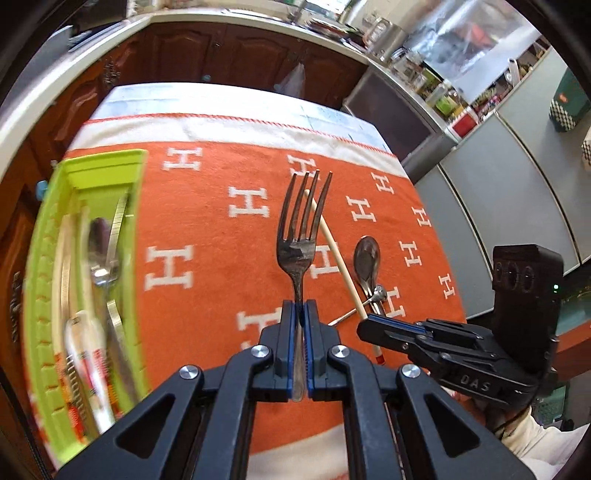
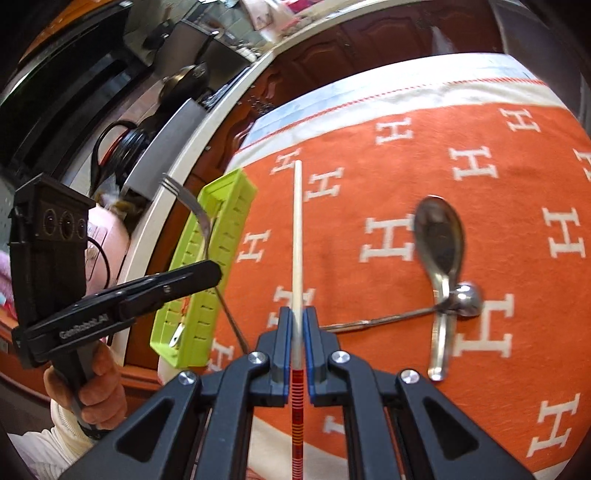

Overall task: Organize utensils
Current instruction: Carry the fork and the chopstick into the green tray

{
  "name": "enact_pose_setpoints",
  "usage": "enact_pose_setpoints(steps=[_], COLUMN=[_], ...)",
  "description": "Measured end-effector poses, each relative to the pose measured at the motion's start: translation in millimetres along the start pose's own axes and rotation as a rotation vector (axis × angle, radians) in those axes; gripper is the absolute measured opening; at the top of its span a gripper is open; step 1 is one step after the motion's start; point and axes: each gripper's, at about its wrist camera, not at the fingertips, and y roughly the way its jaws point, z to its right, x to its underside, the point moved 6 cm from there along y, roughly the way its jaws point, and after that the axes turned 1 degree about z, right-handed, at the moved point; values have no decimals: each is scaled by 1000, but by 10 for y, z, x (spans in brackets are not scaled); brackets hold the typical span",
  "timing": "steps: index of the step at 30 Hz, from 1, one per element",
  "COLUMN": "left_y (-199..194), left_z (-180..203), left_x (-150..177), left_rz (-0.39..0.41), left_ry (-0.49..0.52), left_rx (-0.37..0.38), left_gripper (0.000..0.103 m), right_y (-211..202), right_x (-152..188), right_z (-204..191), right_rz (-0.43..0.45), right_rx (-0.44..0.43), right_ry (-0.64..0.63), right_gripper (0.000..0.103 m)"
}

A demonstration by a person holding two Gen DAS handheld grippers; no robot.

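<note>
My left gripper (image 1: 300, 308) is shut on a steel fork (image 1: 301, 229) and holds it above the orange cloth, tines pointing away. My right gripper (image 2: 297, 315) is shut on a cream chopstick (image 2: 297, 221) with a red striped end. The right gripper (image 1: 373, 321) also shows in the left wrist view with the chopstick (image 1: 334, 251). The left gripper (image 2: 207, 273) and fork (image 2: 195, 210) show in the right wrist view, beside the lime green utensil tray (image 2: 221, 258). The tray (image 1: 44, 258) holds several utensils.
A large steel spoon (image 2: 441, 251) lies on the orange H-patterned cloth (image 2: 369, 166), crossed over a small ball-ended spoon (image 2: 461, 295). Both also lie on the cloth in the left wrist view (image 1: 367, 262). Brown cabinets and a white counter edge (image 1: 221, 18) stand behind the table.
</note>
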Motion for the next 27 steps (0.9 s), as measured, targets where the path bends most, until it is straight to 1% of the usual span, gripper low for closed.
enact_pose_setpoints(steps=[4, 7, 11, 14, 16, 19, 21, 24, 27], left_y=[-380, -592, -751, -729, -650, -551, -514, -425, -376], left_z=[-297, -549, -914, -1129, -1281, -1469, -1521, -1627, -1733], left_x=[18, -2, 24, 72, 104, 135, 126, 99, 94], left_rz=[43, 87, 108, 94, 73, 47, 42, 27, 11], left_ry=[-53, -94, -137, -139, -146, -167, -166, -149, -153], left_rx=[-75, -128, -227, -307, -342, -359, -370, -430, -456], left_gripper=[2, 2, 2, 2, 2, 2, 2, 2, 3], right_y=[49, 147, 348, 548, 707, 945, 1073, 1239, 1386], right_x=[-12, -54, -145, -236, -280, -327, -344, -366, -394], right_z=[-251, -494, -826, -1045, -1159, -1283, -1339, -1412, -1433], right_rz=[-15, -29, -60, -77, -94, -120, -133, -143, -146], right_rx=[-27, -55, -113, -152, -169, -181, -184, -175, -155], right_ry=[-42, -67, -60, -36, -14, 21, 39, 61, 84], right_gripper=[6, 6, 6, 6, 6, 6, 6, 6, 6])
